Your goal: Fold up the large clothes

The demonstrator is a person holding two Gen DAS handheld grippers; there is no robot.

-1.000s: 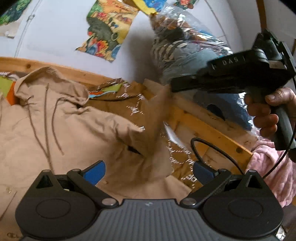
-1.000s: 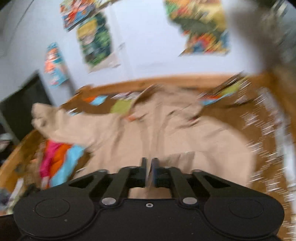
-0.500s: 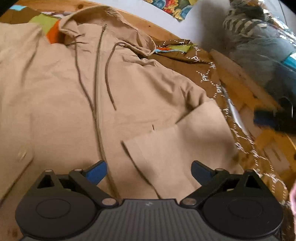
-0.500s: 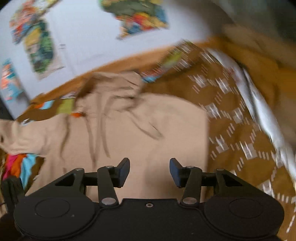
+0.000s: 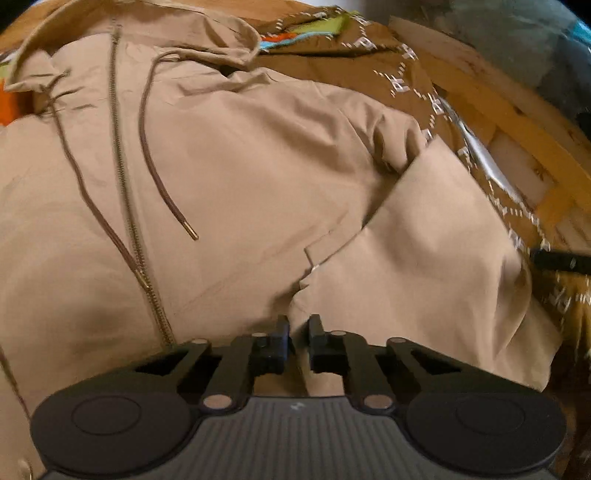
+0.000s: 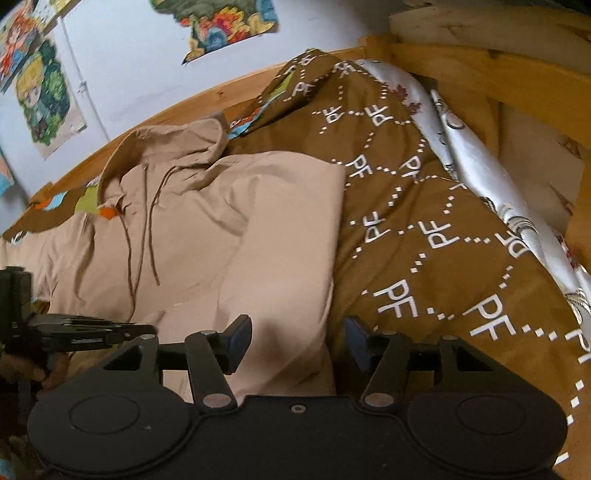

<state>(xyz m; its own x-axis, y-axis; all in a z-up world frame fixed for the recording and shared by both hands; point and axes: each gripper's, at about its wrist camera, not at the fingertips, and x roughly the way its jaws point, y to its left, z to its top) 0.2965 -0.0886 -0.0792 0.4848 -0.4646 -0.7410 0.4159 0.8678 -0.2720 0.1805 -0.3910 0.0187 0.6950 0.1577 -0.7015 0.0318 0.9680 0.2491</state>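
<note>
A tan zip hoodie (image 5: 240,177) lies face up on a brown patterned bedspread (image 6: 424,229), hood toward the wall, drawstrings loose on the chest. Its right sleeve (image 5: 424,266) is folded in across the body. My left gripper (image 5: 297,334) is down at the sleeve's cuff corner, fingers pinched on the cloth; in the right wrist view it (image 6: 122,328) shows at the left, held by a hand. My right gripper (image 6: 291,341) stands open over the hoodie's (image 6: 221,229) folded right edge, nothing between its fingers. One right finger (image 5: 561,260) pokes in at the left wrist view's edge.
A wooden bed frame (image 6: 480,70) runs along the wall and the right side, with a silvery sheet (image 6: 476,162) beside it. Posters (image 6: 229,26) hang on the white wall. Colourful cloth (image 6: 107,212) peeks from under the hood.
The right gripper laid the sleeve across the hoodie's body, opened and drew back to the right edge. The left gripper came down onto the cuff and shut.
</note>
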